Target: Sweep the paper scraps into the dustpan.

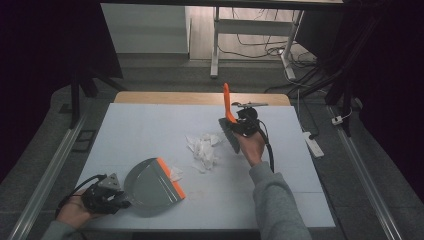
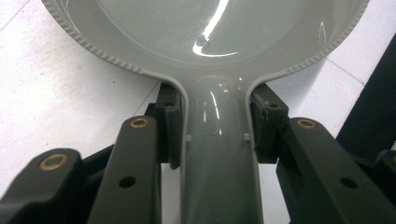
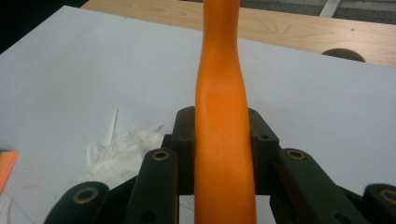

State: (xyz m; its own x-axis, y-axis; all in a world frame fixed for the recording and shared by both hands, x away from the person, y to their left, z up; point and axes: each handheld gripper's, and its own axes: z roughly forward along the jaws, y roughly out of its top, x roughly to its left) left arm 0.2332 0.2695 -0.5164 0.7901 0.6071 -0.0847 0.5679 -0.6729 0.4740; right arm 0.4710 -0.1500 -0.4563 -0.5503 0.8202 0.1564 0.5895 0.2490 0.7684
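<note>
A grey dustpan (image 1: 150, 186) with an orange front lip lies at the near left of the white table cover (image 1: 150, 130). My left gripper (image 1: 114, 200) is shut on the dustpan handle (image 2: 217, 154), its pads pressed on both sides. A small brush with an orange handle (image 1: 227, 102) and a dark head (image 1: 228, 132) is held upright right of centre, with my right gripper (image 1: 240, 122) shut on the handle (image 3: 224, 140). A pile of white paper scraps (image 1: 205, 148) lies between brush and dustpan, left of the brush head. A few scraps (image 1: 175, 173) rest by the dustpan's lip.
The wooden table edge (image 1: 200, 97) shows beyond the white cover. A white power strip (image 1: 314, 144) lies on the floor to the right. Desk legs and cables (image 1: 260, 45) stand behind the table. Metal rails (image 1: 50, 170) run along both sides.
</note>
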